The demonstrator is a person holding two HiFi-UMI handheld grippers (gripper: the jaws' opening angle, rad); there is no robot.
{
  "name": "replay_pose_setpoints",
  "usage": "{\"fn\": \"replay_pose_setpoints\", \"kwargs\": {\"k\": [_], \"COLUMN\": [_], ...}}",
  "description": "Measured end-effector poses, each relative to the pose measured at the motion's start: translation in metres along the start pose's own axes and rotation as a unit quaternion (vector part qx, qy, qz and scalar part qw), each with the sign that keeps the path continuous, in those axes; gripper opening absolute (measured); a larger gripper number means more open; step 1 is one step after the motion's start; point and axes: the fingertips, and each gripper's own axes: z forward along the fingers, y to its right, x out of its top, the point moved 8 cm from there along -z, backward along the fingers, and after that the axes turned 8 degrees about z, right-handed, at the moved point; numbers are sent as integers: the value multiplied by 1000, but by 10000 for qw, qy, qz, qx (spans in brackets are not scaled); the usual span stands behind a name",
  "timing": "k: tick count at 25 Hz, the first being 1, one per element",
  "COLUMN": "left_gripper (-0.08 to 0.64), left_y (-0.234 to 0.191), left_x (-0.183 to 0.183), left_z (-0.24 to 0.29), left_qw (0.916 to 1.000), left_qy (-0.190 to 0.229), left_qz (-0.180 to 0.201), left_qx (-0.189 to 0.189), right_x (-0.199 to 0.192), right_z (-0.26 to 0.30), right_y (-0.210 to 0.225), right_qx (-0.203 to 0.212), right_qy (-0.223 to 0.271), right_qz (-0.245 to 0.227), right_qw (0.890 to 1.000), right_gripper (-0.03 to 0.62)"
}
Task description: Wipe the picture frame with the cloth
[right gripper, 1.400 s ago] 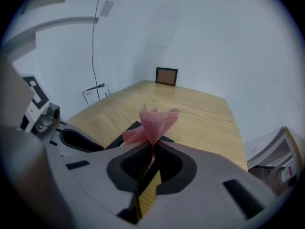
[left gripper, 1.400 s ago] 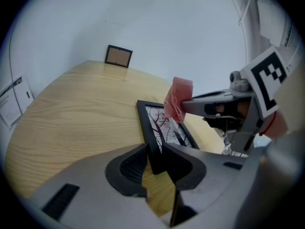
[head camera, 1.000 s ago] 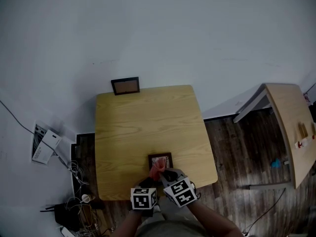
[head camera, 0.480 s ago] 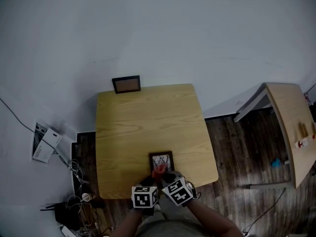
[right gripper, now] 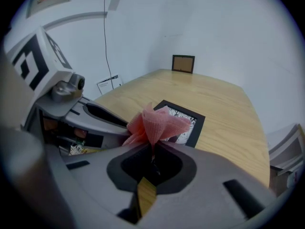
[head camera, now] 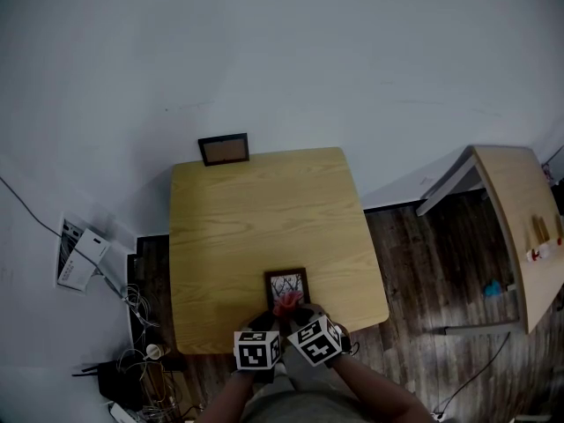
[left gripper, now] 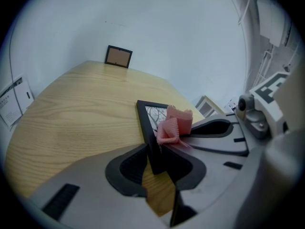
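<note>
A small black picture frame lies flat near the front edge of the wooden table. My left gripper is shut on the frame's near left edge; in the left gripper view its jaws clamp the black border. My right gripper is shut on a bunched pink cloth, which rests on the near part of the frame. In the right gripper view the cloth sticks up from the gripper in front of the frame.
A second dark frame leans on the wall at the table's far edge. A lighter table stands to the right. Cables and devices and a paper sheet lie on the floor at left.
My right gripper has sunk and drawn the cloth back toward the frame's near edge, so more of the picture shows. The left gripper has stayed put on the frame.
</note>
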Motion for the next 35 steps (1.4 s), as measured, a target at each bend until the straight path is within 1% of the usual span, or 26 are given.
{"fn": "replay_pose_setpoints", "kwargs": {"k": [8,15,20,23,27,31,35], "left_gripper": [91,91,91,91,91,91,91], "left_y": [0,1,0,0,-1,-4,-4], "left_x": [2,2,2,2,-3,-8,-9], "left_z": [0,0,0,-1,-9,-24,-44], "left_qw": [10000,10000,10000,9999,9994,9984,9967], "left_qy": [38,40,42,133,340,501,769], "left_qz": [-27,-27,-32,-58,-65,-180,-203], "left_qx": [-22,-7,6,1,46,171,180], "right_x": [-7,-10,-11,-9,-10,-9,-9], "right_z": [-8,-15,-15,-22,-38,-53,-69], "right_y": [14,20,20,19,14,7,-3], "right_qx": [-380,-526,-524,-548,-525,-532,-535], "right_qy": [-88,-74,-55,132,516,965,1317], "right_qz": [-35,2,105,215,421,544,682], "right_qw": [9992,9986,9986,9982,9964,9924,9875], "right_gripper": [14,14,14,14,14,14,14]}}
